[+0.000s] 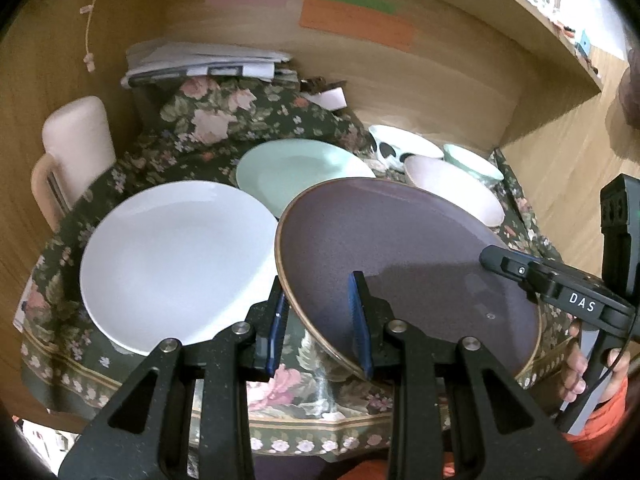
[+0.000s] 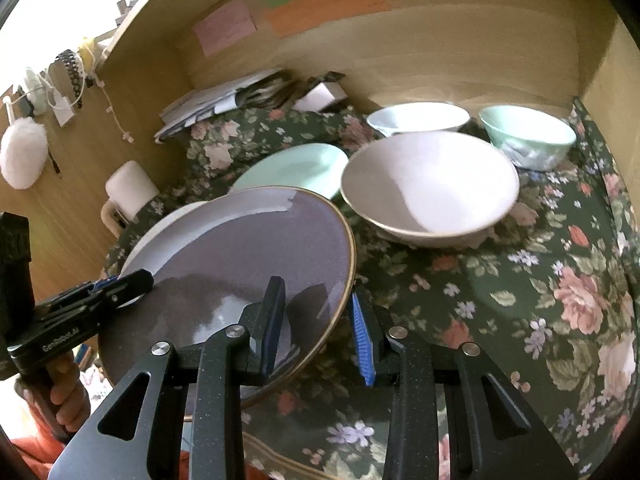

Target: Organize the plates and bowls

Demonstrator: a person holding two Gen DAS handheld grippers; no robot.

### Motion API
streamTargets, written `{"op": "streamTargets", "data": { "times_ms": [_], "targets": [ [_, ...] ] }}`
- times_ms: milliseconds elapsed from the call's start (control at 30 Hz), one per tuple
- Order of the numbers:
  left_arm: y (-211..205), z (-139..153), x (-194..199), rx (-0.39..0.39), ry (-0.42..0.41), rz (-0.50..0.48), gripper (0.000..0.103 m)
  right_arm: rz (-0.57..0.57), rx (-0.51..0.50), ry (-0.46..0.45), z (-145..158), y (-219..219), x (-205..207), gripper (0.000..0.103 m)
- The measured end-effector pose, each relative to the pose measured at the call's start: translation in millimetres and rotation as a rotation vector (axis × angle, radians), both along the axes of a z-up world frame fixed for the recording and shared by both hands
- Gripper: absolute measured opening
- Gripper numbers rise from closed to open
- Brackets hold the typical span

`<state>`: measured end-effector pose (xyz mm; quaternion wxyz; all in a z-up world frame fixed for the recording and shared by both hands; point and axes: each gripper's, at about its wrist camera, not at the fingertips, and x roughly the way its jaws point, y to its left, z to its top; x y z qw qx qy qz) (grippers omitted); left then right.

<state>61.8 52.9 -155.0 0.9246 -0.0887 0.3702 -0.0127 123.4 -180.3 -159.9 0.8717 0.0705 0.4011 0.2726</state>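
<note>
A purple plate (image 1: 400, 256) with a gold rim is held tilted above the floral cloth; it also shows in the right wrist view (image 2: 248, 256). My left gripper (image 1: 320, 320) straddles its left rim, jaws apart around the edge. My right gripper (image 2: 316, 320) straddles its right rim, one finger over the plate, one beside it; it also shows in the left wrist view (image 1: 504, 264). A white plate (image 1: 176, 260) lies at left, a mint plate (image 1: 296, 172) behind. A pink bowl (image 2: 428, 188), a white bowl (image 2: 416, 118) and a mint bowl (image 2: 528, 136) stand at the back right.
The floral tablecloth (image 2: 520, 300) covers the desk inside a wooden alcove. A stack of papers (image 1: 208, 64) lies at the back left. A pink rounded device (image 1: 76, 140) stands at the left wall. Coloured notes (image 1: 356, 20) are stuck to the back panel.
</note>
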Motion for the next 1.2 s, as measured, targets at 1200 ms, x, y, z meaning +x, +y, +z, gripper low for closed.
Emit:
{"op": "streamTargets", "data": {
  "times_ms": [1200],
  "targets": [
    [-25, -54, 31, -0.017, 0.107, -0.058, 0.030, -0.046, -0.073, 0.126, -44, -25, 14, 0.027]
  ]
}}
